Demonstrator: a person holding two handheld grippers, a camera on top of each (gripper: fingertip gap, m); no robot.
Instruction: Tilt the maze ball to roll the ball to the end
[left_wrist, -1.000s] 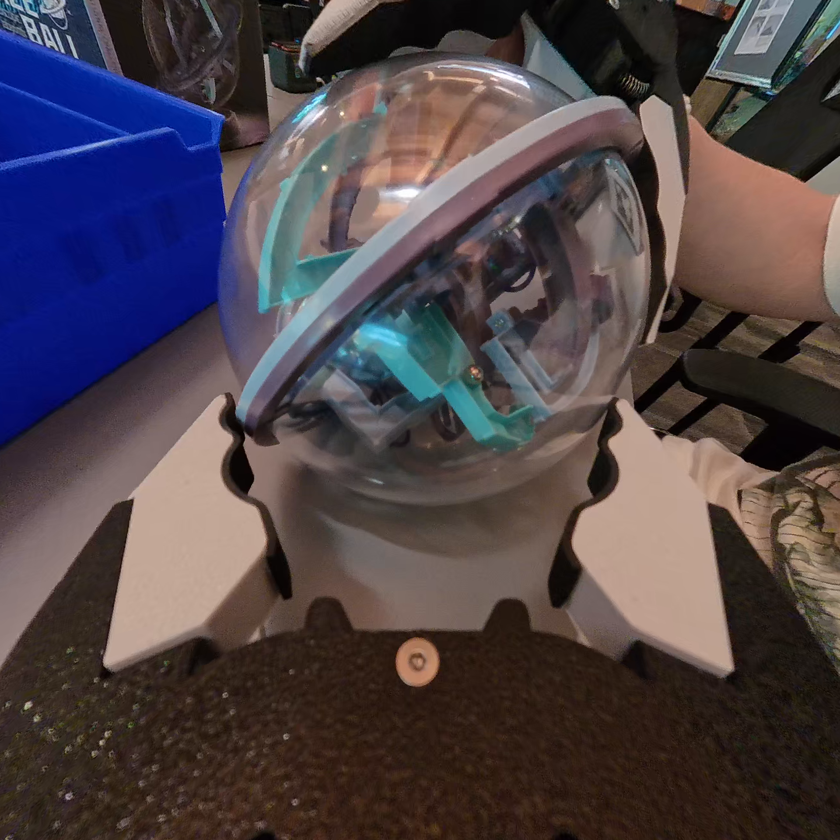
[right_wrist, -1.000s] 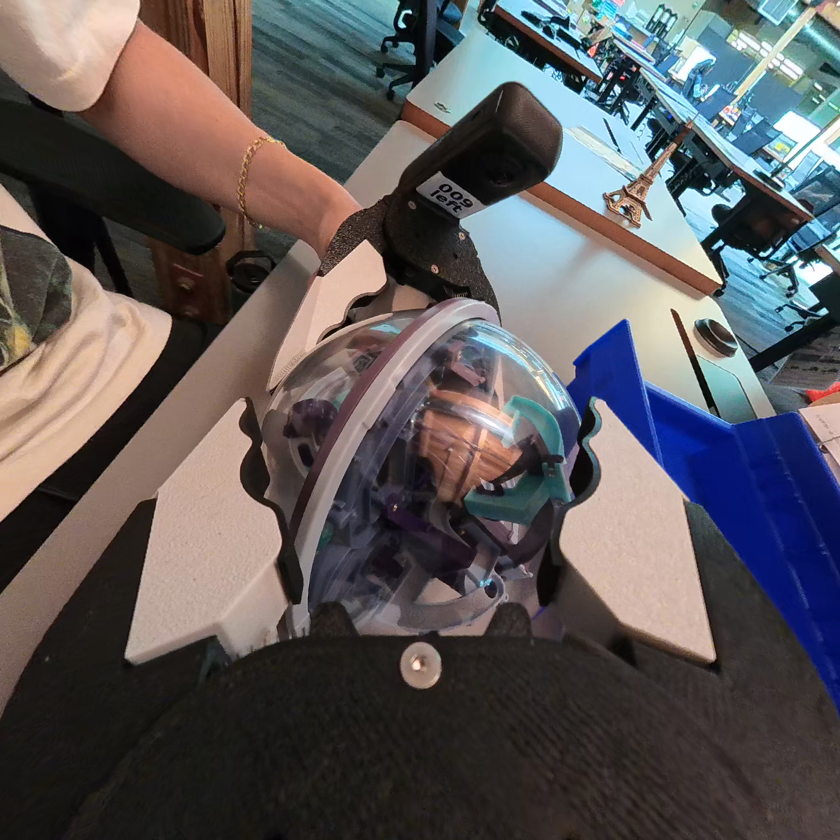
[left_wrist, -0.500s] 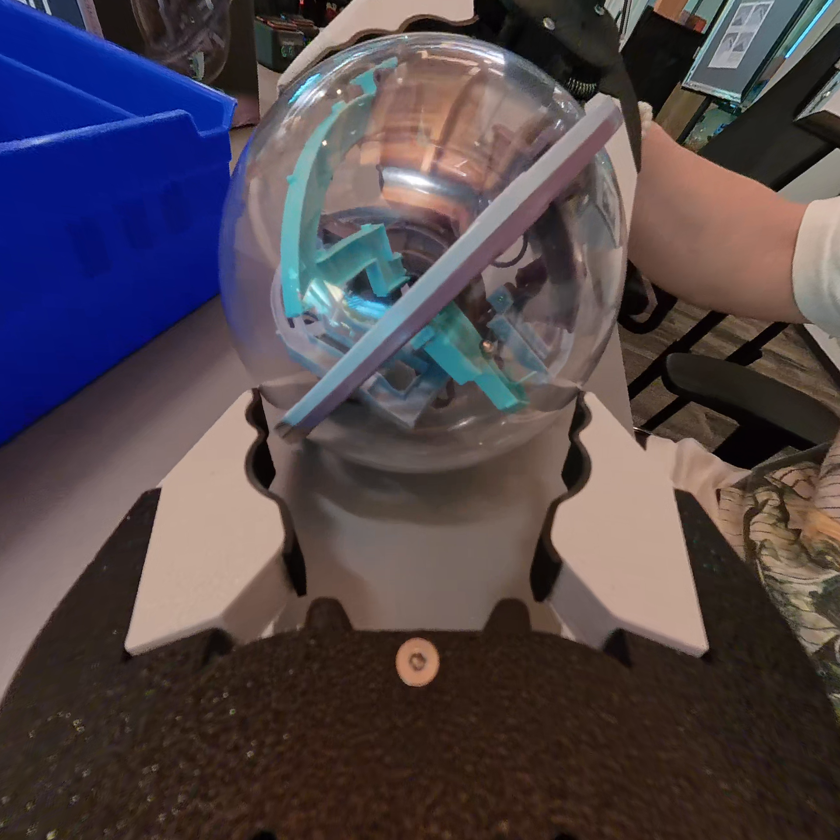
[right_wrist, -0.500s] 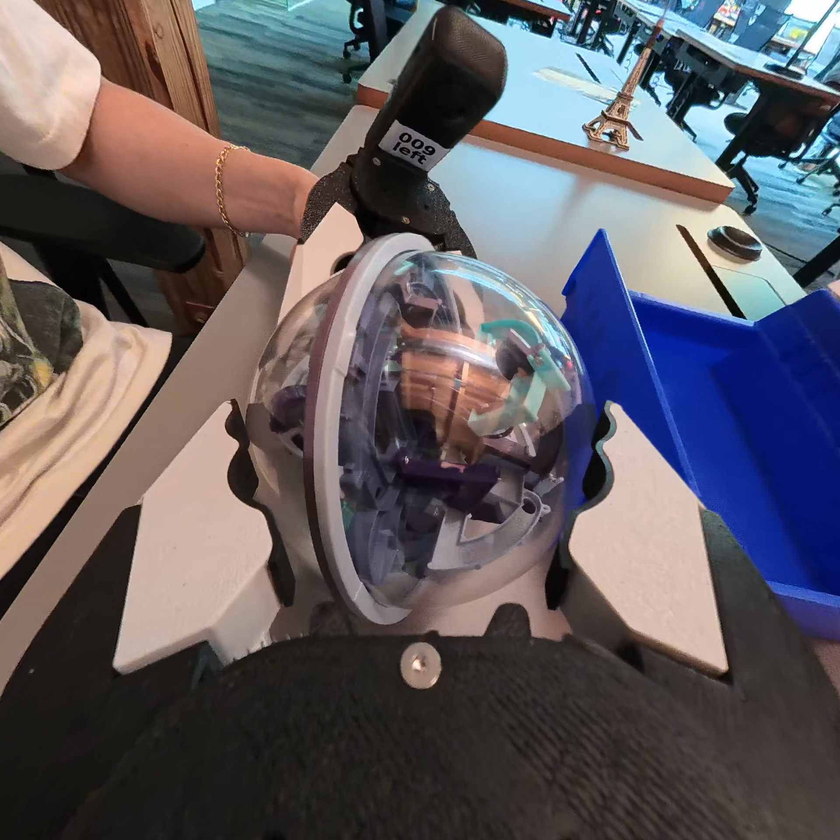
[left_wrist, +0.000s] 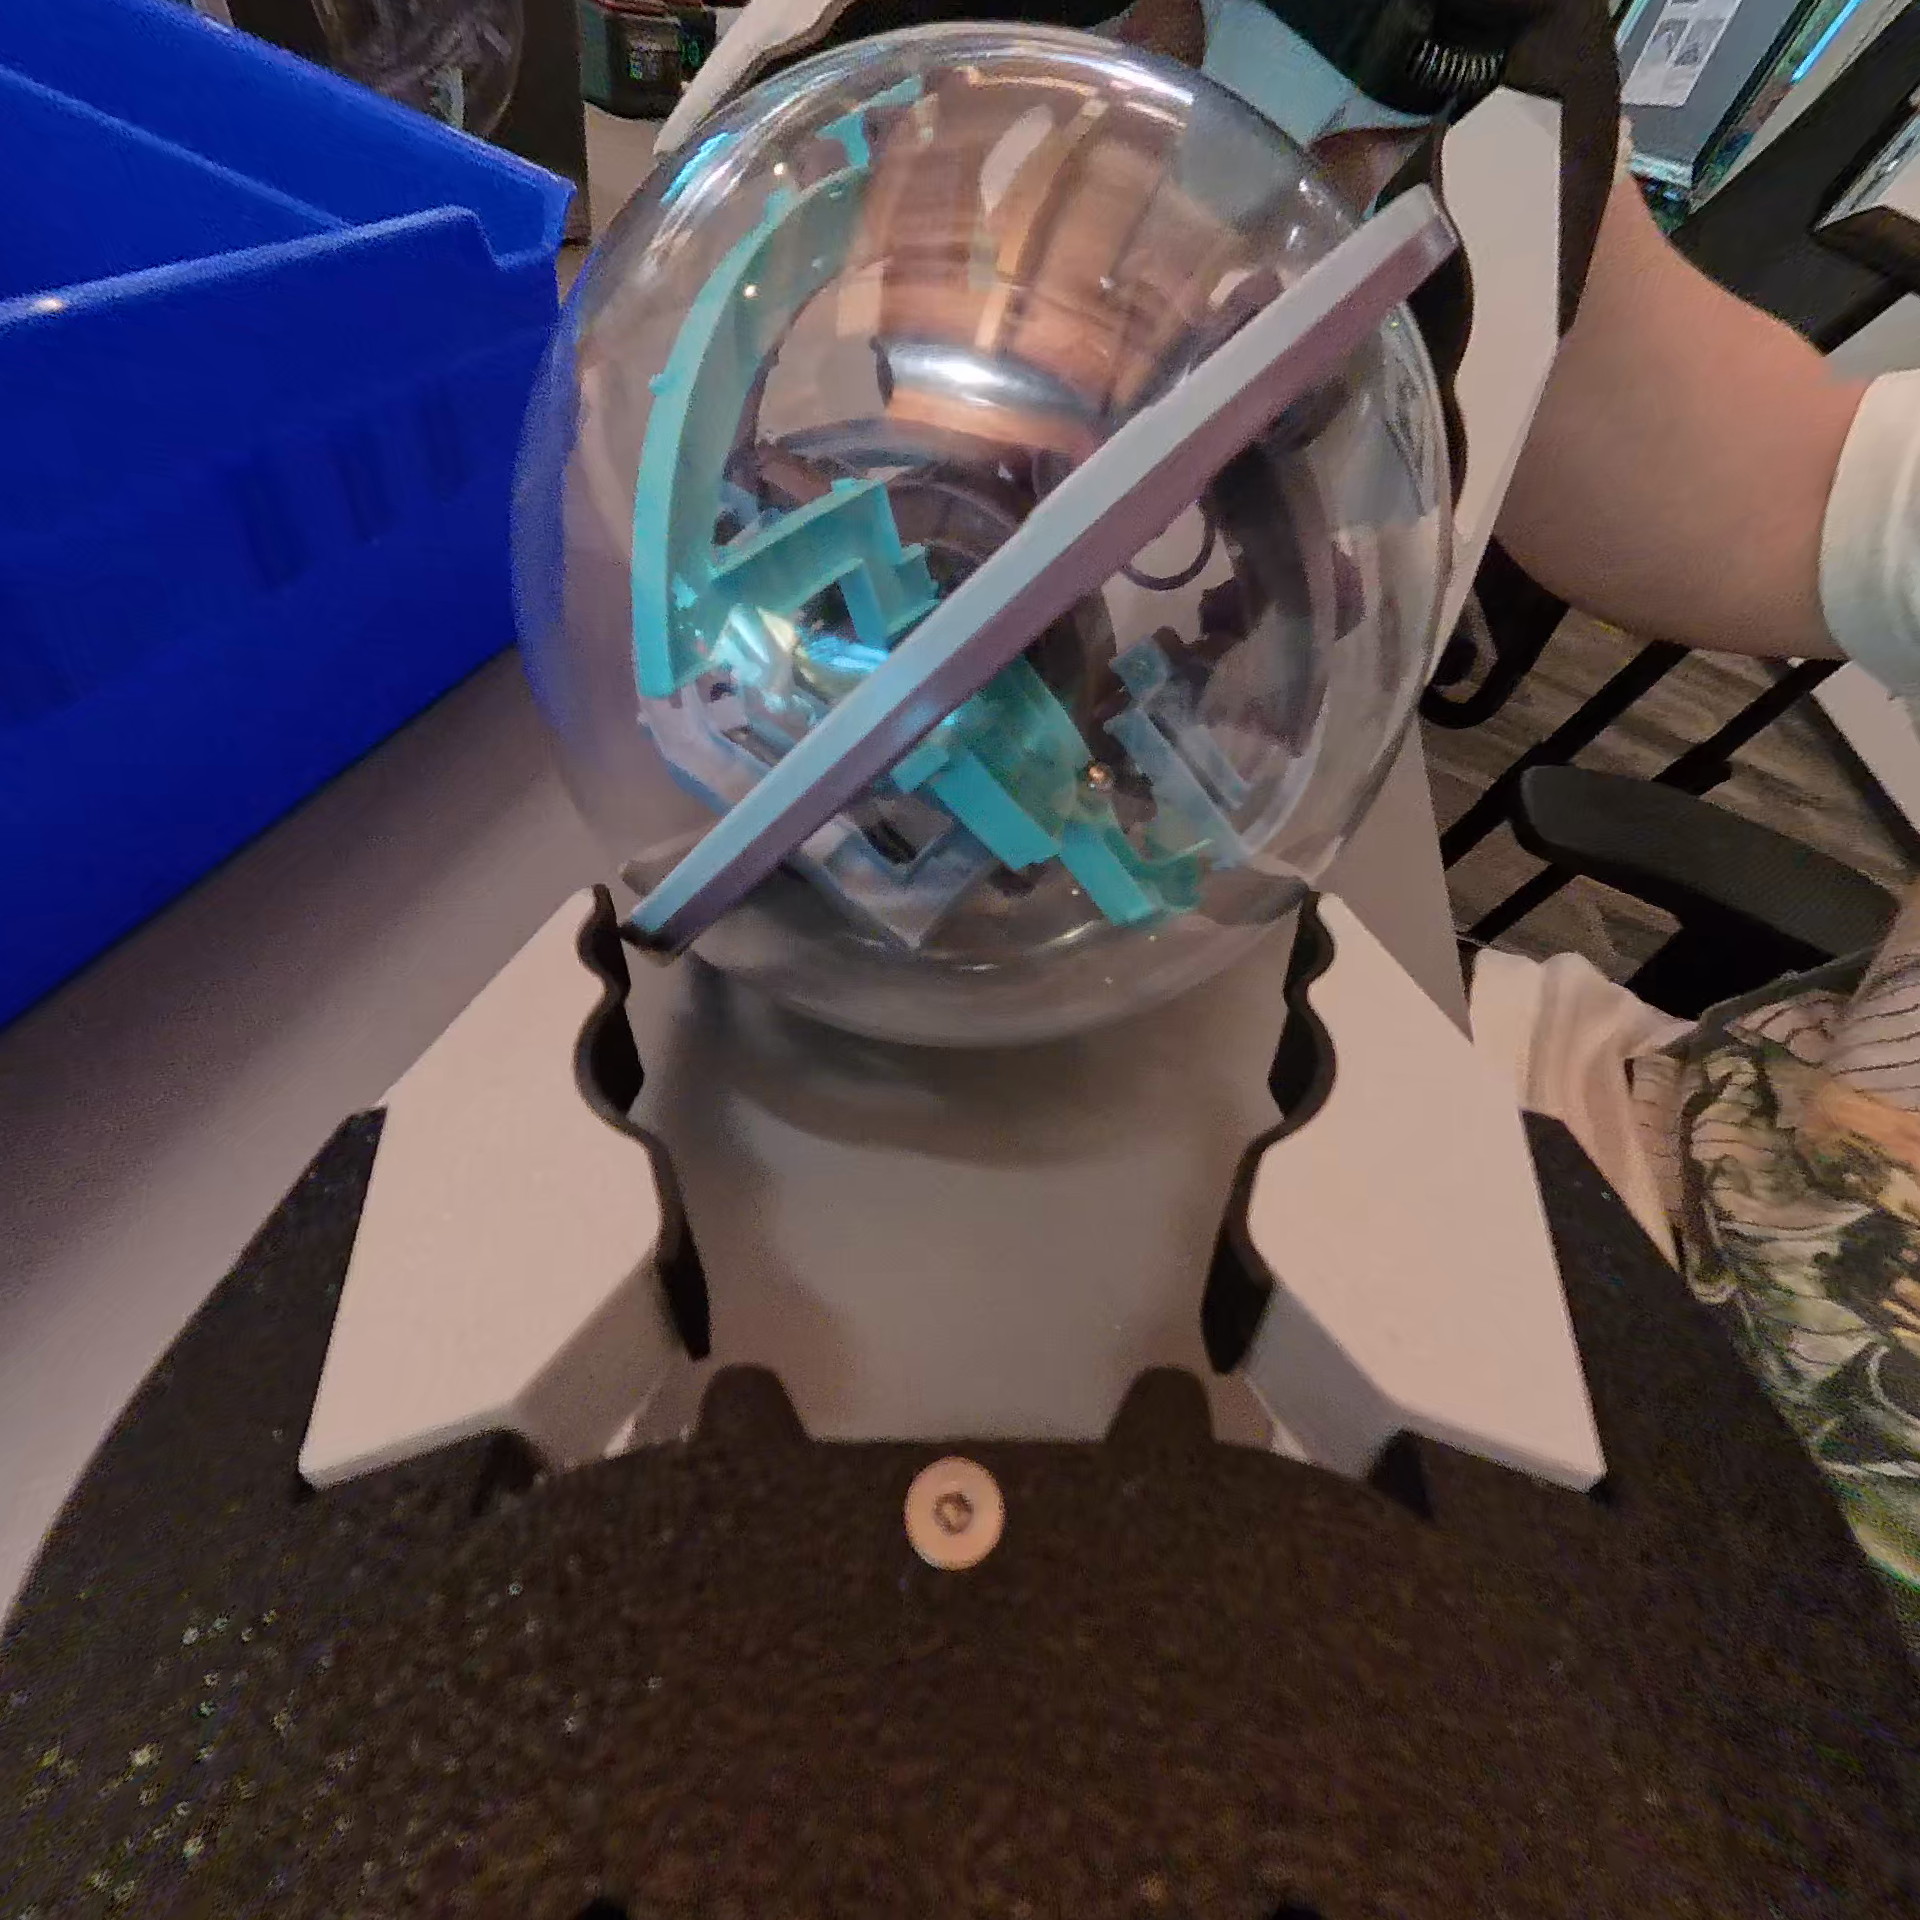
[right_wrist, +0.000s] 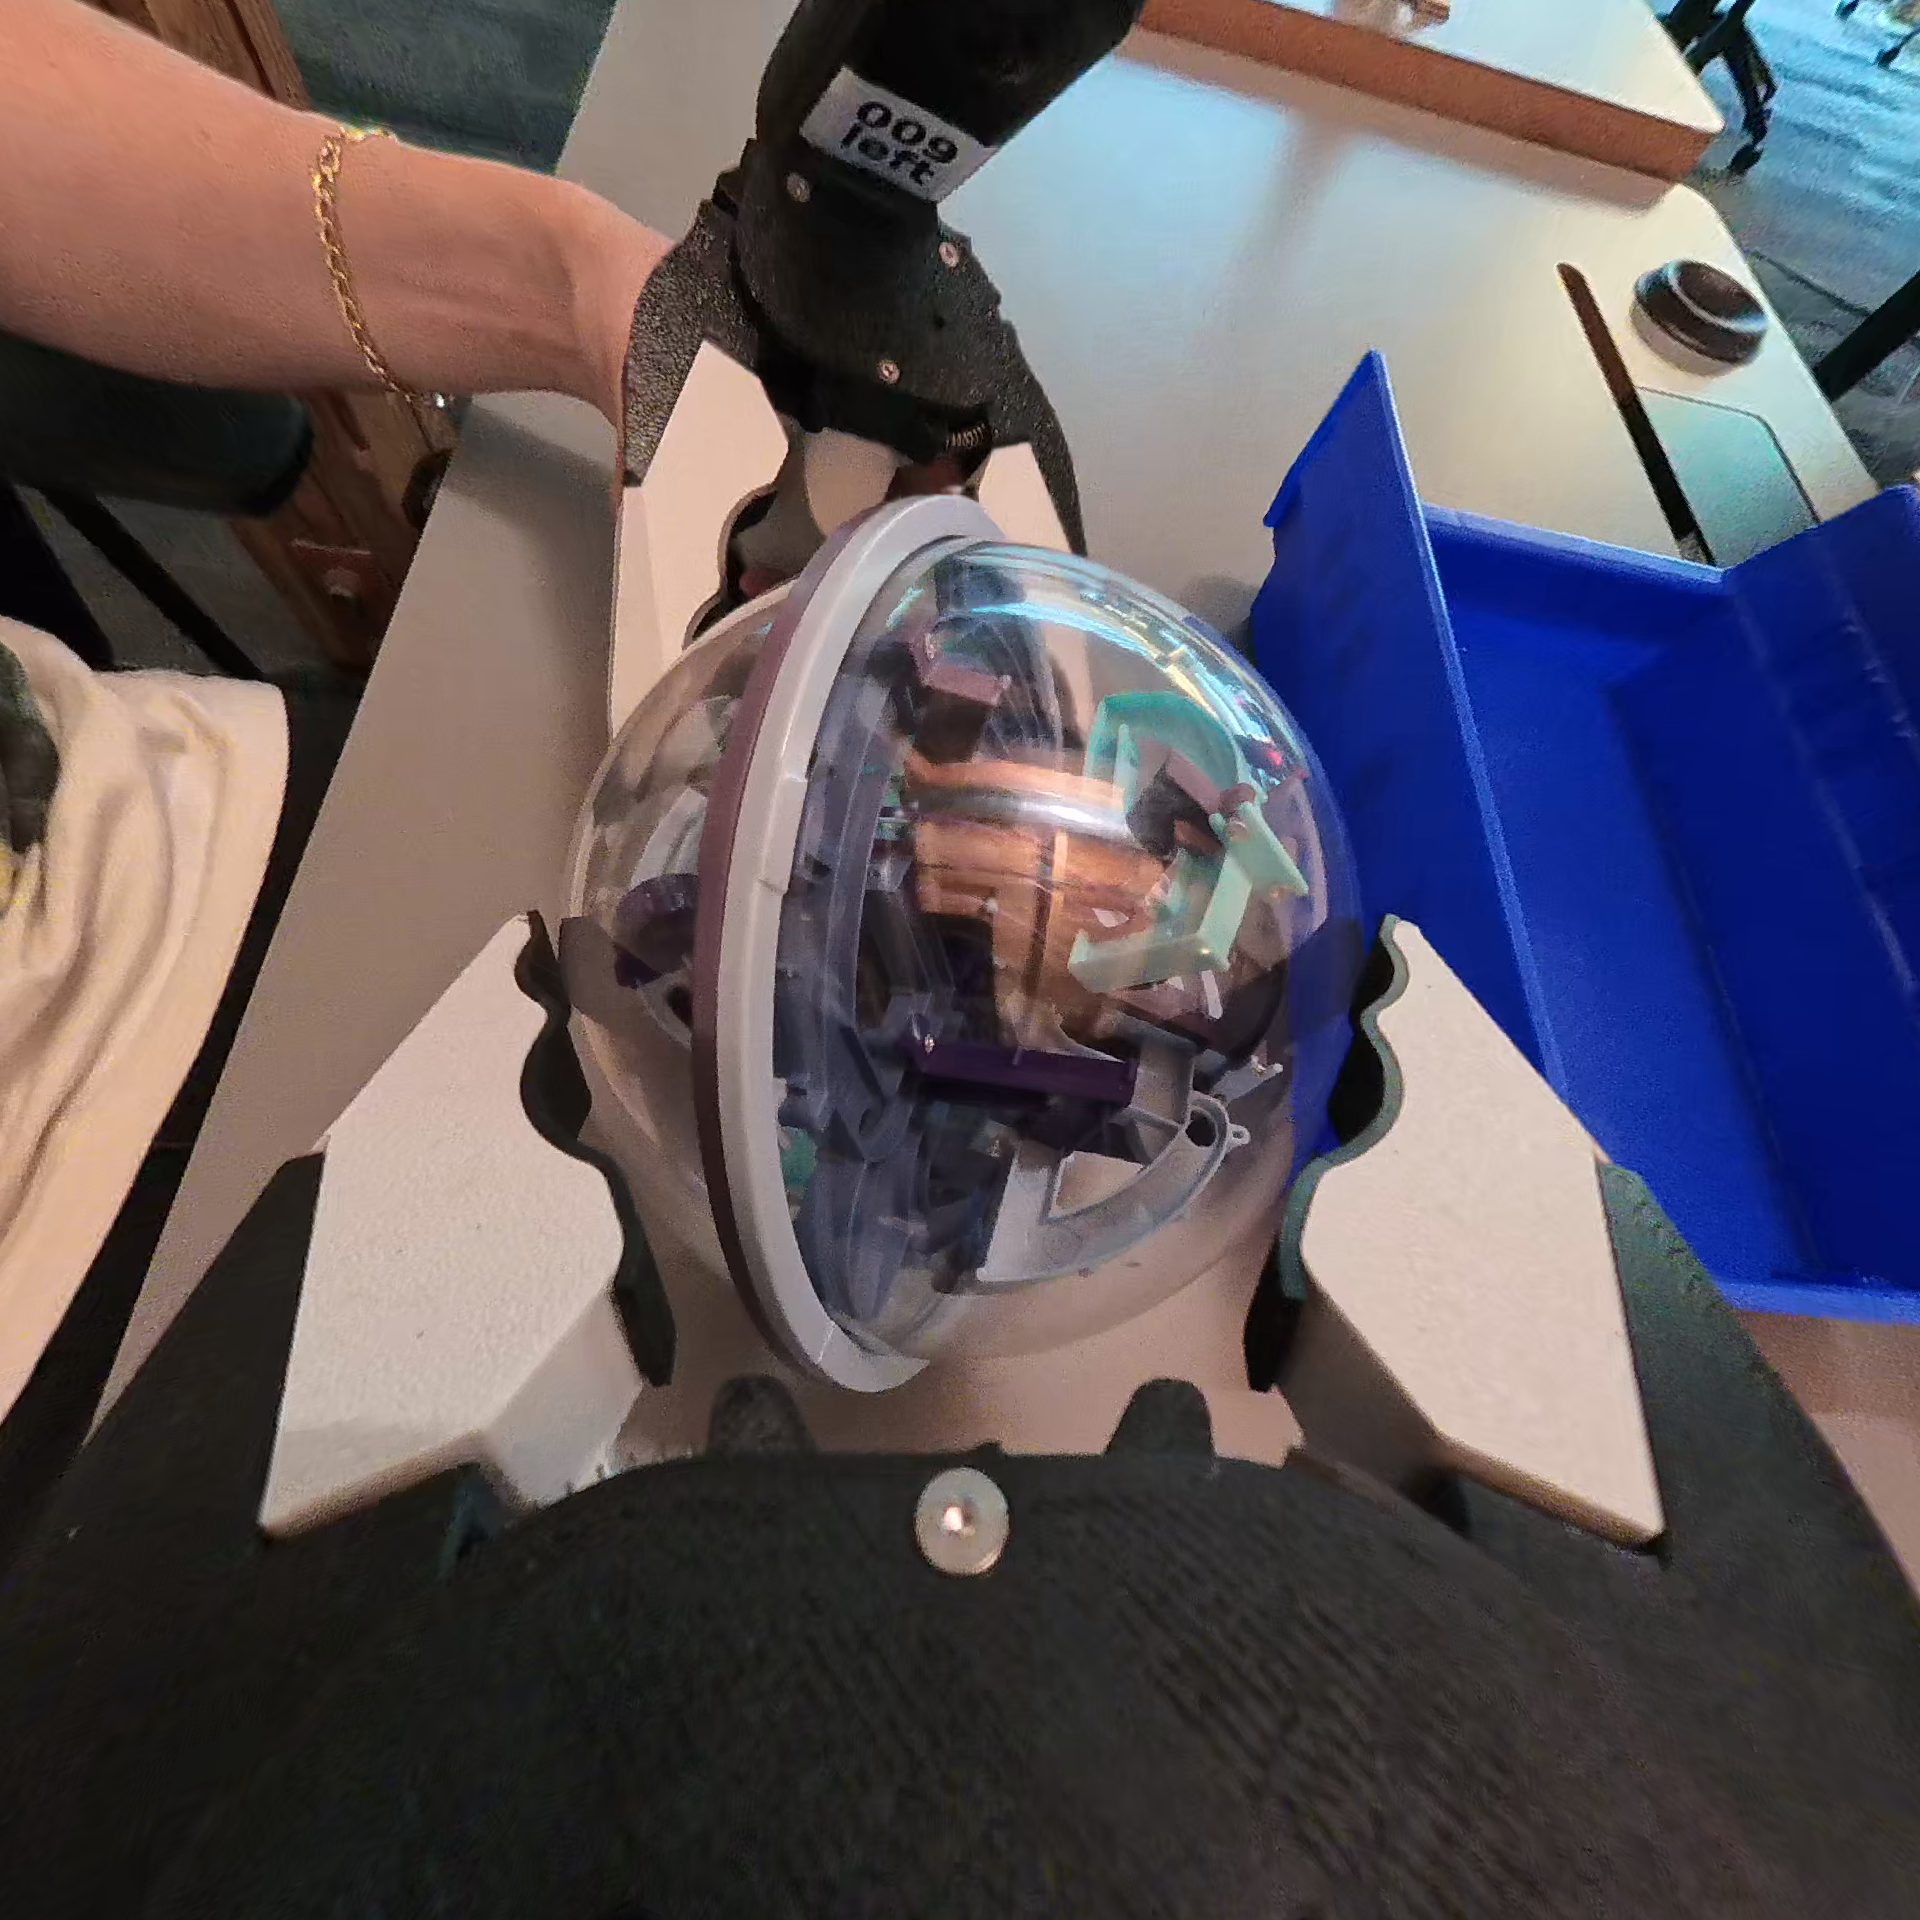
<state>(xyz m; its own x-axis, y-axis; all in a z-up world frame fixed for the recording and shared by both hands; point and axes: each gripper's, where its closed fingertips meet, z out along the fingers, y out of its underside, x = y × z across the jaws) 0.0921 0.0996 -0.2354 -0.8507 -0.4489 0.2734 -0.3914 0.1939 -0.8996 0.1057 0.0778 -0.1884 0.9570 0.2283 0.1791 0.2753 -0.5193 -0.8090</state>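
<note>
The maze ball (left_wrist: 987, 520) is a clear sphere with teal, grey and purple tracks inside and a white-and-purple seam band (left_wrist: 1039, 561) running diagonally. A small steel ball (left_wrist: 1093, 771) sits on a teal track low on the right. My left gripper (left_wrist: 956, 935) presses its white fingers (left_wrist: 488, 1195) against the sphere's lower near side. My right gripper (right_wrist: 956, 987) is shut on the maze ball (right_wrist: 966, 935) from the opposite side, with fingers (right_wrist: 436, 1247) flanking it. The seam band stands near vertical in the right wrist view. The left gripper (right_wrist: 862, 312) shows behind the ball there.
A blue plastic bin (left_wrist: 208, 468) stands close beside the ball; it also shows in the right wrist view (right_wrist: 1662, 883). The white table (right_wrist: 1247, 364) lies under the ball. The person's forearms (left_wrist: 1662, 499) and a black chair (left_wrist: 1714, 883) are at the table's edge.
The maze ball has been rotated between both grippers: the seam band went from a shallow slant to a steep diagonal. The right wrist view now looks down from higher up. The steel ball stays on the teal track.
</note>
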